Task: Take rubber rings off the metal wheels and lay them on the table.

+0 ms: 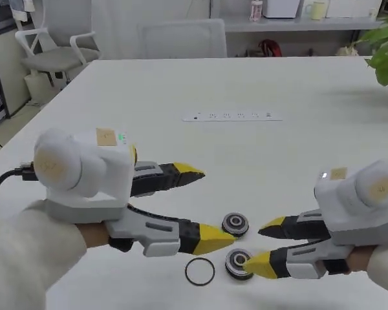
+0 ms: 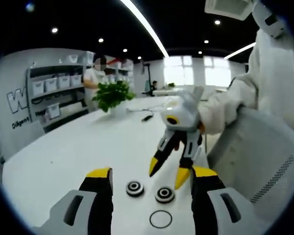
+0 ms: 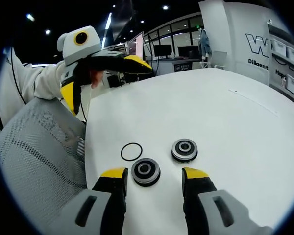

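Gaping, left tongs (image 1: 218, 205) and right tongs (image 1: 253, 244) are held near a wheel (image 3: 146, 172) — its rubber ring (image 3: 134, 172), likely stretchy, is best pinched edgewise.

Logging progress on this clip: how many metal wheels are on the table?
2. The far wheel lies farther from the person. The near wheel sits at the tips of the open right gripper, beside a loose rubber ring. Nothing suggests a hidden one.

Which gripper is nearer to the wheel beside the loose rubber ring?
Right. The right gripper has the wheel between its jaw tips; the left gripper is farther back, nearer the ring.
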A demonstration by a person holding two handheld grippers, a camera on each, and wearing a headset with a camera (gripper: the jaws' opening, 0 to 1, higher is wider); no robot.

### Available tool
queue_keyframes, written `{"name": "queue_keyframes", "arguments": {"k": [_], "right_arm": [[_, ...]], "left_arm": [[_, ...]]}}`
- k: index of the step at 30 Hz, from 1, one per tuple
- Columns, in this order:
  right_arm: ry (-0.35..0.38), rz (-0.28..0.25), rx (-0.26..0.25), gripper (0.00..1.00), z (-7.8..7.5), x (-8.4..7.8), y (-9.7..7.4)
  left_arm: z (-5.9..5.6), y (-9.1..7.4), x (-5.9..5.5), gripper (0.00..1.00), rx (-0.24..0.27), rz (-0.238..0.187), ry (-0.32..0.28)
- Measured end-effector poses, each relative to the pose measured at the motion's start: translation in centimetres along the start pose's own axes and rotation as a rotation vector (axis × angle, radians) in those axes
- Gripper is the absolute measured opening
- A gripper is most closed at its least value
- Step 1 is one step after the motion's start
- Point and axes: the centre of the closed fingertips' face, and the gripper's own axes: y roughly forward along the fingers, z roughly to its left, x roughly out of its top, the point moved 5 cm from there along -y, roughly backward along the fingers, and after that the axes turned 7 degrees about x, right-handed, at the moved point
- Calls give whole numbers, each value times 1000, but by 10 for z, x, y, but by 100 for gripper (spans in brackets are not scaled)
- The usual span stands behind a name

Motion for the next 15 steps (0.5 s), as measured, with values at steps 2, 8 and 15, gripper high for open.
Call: {"name": "queue_keyframes", "arguments": {"k": [2,8,15], "right_arm": [[1,5,4,41,0,-1,1],[-3,17,15,41,2,-4,3],[-16,35,29,39,5,-7,7]], "left_arm": [[-1,4,1,63,-9,-6,12],[2,19,1,58,-21,3,33],[-2,36,-12,54,-53,39,54]]}}
